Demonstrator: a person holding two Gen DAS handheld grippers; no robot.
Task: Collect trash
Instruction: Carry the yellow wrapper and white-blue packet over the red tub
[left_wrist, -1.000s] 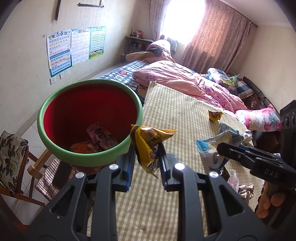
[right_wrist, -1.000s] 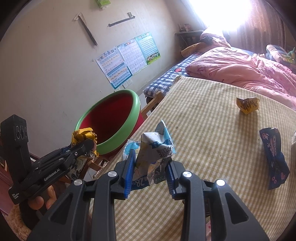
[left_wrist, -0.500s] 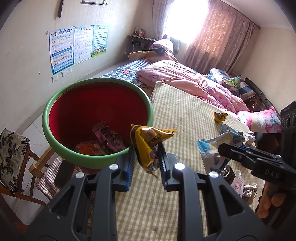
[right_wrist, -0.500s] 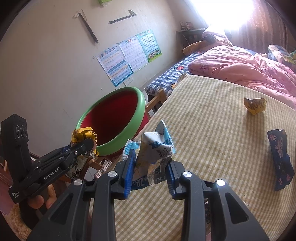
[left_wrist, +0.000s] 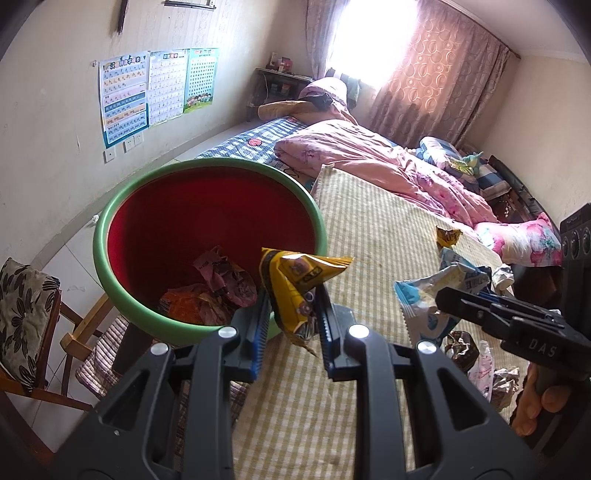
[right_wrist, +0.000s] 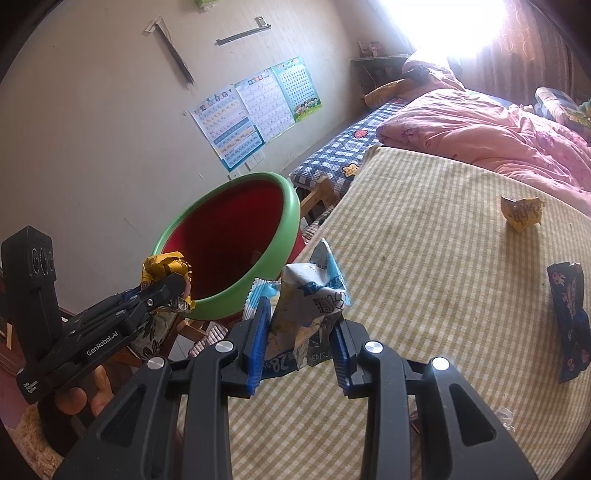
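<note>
Nearest to the left wrist camera, the left gripper has its jaws clamped on a yellow snack wrapper, which stands up crumpled between the blue pads, just at the near rim of a green basin with a red inside. At the bottom of this basin lie other wrappers, one dark purple and one orange. The basin stands at the left edge of a surface covered with a yellow checked cloth; below it, on the left, is a wooden chair with a flowered cushion.

To the right in the same view, the right gripper comes in from the side, with the letters "DAS" on its black body, and a hand holds its handle. Its jaws are clamped on a white and blue packet; in the right wrist view I can read "28" and some upside-down digits on it, the rest is too creased. In that view the left gripper shows the words "GenRobot.AI" and "Data Acquisition System".

Farther on the cloth lie a small yellow wrapper and, more to the right, a dark blue patterned wrapper, well apart from both grippers. Some crumpled rubbish lies near the right gripper.

Beyond is a bed with a pink quilt. On the far left wall hang three charts with small characters that I cannot read, and the far window has pink curtains.
</note>
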